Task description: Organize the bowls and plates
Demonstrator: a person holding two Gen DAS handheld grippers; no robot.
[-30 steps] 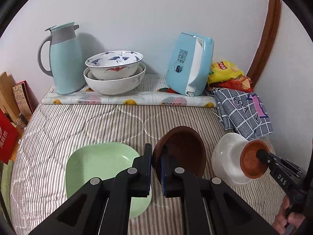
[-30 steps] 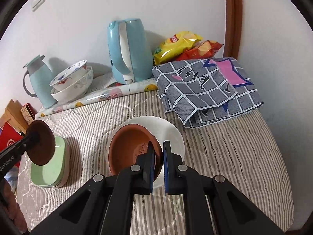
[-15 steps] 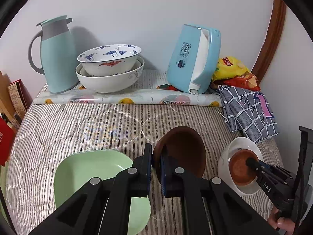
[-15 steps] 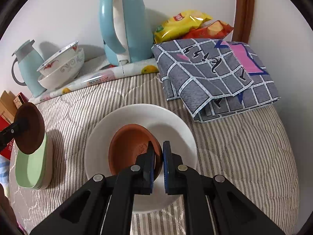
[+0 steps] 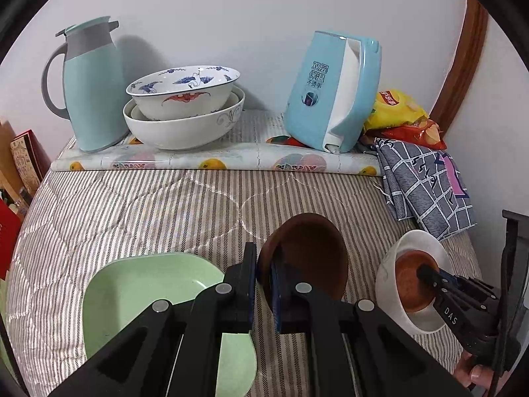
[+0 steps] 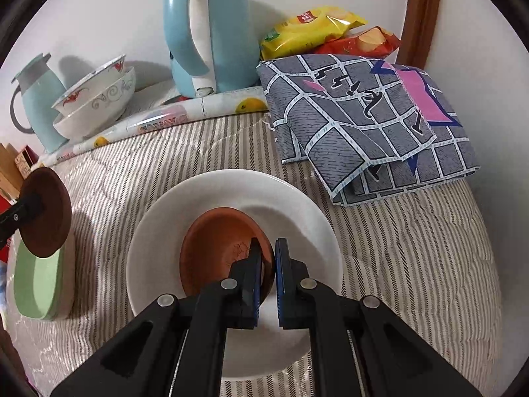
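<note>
Bare striped quilt (image 5: 158, 205) mid-bed is open, widest free lane. Back edge blocked by thermos jug (image 5: 89, 89), stacked bowls (image 5: 185, 112), blue kettle (image 5: 330, 92) on rolled mat (image 5: 211, 163). Right side taken by folded checked cloth (image 6: 367, 122) and snack bags (image 6: 327, 33). Near side: green plate (image 5: 145, 291) left, white plate (image 6: 231, 192) right, narrow strip of quilt between

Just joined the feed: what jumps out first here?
Each hand-held gripper pinches a small brown saucer by its rim: the left one holds a dark saucer above the green plate; the right one holds a terracotta saucer inside the white plate.
</note>
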